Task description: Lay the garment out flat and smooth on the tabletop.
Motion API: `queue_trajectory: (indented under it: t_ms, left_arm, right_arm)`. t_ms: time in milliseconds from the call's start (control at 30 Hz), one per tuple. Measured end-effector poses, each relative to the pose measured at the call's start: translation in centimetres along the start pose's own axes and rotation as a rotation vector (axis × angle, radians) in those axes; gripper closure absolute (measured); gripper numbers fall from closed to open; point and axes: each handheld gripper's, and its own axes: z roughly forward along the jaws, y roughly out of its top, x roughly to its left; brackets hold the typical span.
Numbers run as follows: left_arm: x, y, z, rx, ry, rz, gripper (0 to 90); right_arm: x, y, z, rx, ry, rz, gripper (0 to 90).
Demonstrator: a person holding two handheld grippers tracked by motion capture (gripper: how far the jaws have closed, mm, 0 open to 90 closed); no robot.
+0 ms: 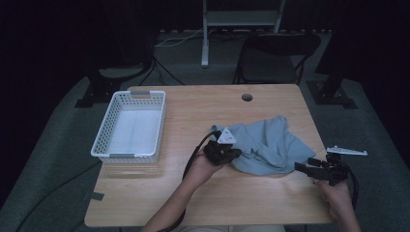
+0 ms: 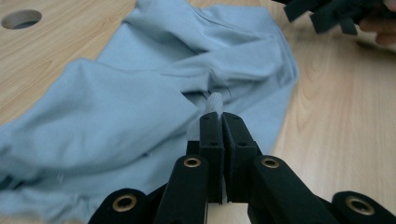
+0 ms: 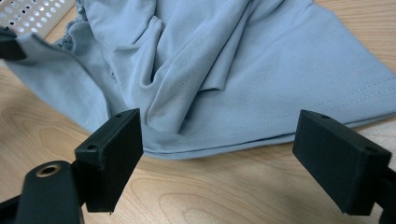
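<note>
Gathering the blue shirt [image 1: 263,145] mid-frame: left gripper [image 2: 219,122] jaws pinched shut on a fold, right gripper [image 3: 219,163] jaws wide, empty, next needs the lower hem on the worktop [image 1: 193,111].

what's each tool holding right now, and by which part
The left tool is shut on a fold of the crumpled light-blue cloth garment; the right tool stands open by its hem, holding nothing.

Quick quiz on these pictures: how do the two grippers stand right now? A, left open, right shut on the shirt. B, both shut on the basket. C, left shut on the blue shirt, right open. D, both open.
C: the left gripper has its jaws pressed together on a fold of the blue shirt, while the right gripper stands wide open before the shirt's hem.
</note>
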Motion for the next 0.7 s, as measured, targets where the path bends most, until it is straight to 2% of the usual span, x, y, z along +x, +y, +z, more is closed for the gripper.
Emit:
queue_trajectory:
  t_ms: [33, 67, 100, 167, 200, 233, 267, 400, 433, 467, 500, 633, 700]
  left_arm:
    - [0.0, 0.0, 0.0, 0.0, 0.0, 0.0, 88.7]
    - [-0.6, -0.7, -0.6, 0.009, 0.029, 0.019, 88.7]
    - [-0.9, -1.0, -0.8, 0.008, 0.032, 0.022, 88.8]
    - [-1.1, -1.8, -1.2, -0.002, 0.007, 0.012, 88.7]
    - [-1.1, -1.8, -1.2, -0.002, 0.007, 0.012, 88.6]
    - [-1.2, -2.6, -1.4, -0.006, -0.015, -0.004, 88.6]
    - [-1.2, -3.2, -1.5, -0.018, -0.037, 0.004, 88.5]
    - [-0.7, -5.0, -1.8, -0.043, -0.107, -0.043, 88.4]
    - [-0.5, -5.5, -1.9, -0.048, -0.114, -0.071, 88.3]
    - [-0.5, -5.5, -1.9, -0.048, -0.114, -0.071, 88.3]
    - [0.1, -6.7, -2.1, -0.053, -0.123, -0.126, 87.9]
    - [0.8, -7.9, -3.0, -0.066, -0.112, -0.149, 88.0]
    - [1.2, -8.4, -3.4, -0.067, -0.08, -0.156, 88.0]
  right_arm:
    - [0.0, 0.0, 0.0, 0.001, -0.001, -0.001, 15.1]
    - [0.1, 0.0, 0.0, -0.001, -0.001, -0.002, 15.2]
    - [0.1, 0.0, -0.1, -0.002, 0.0, 0.0, 15.2]
    - [0.1, 0.1, -0.2, -0.004, -0.002, -0.002, 15.2]
    - [0.1, 0.1, -0.2, -0.004, -0.002, -0.002, 15.2]
    - [0.1, 0.1, -0.2, -0.006, -0.002, -0.002, 15.2]
    - [0.1, 0.0, -0.2, -0.005, 0.001, 0.002, 15.2]
    - [0.1, 0.0, -0.3, -0.007, 0.002, 0.003, 15.2]
    - [0.1, 0.0, -0.3, -0.007, 0.003, 0.004, 15.2]
    - [0.0, 0.0, -0.3, -0.008, 0.005, 0.005, 15.2]
    - [0.0, 0.0, -0.3, -0.008, 0.003, 0.007, 15.2]
    - [0.0, 0.0, -0.2, -0.004, 0.005, 0.009, 15.2]
    - [0.1, 0.0, -0.1, -0.002, 0.005, 0.008, 15.2]
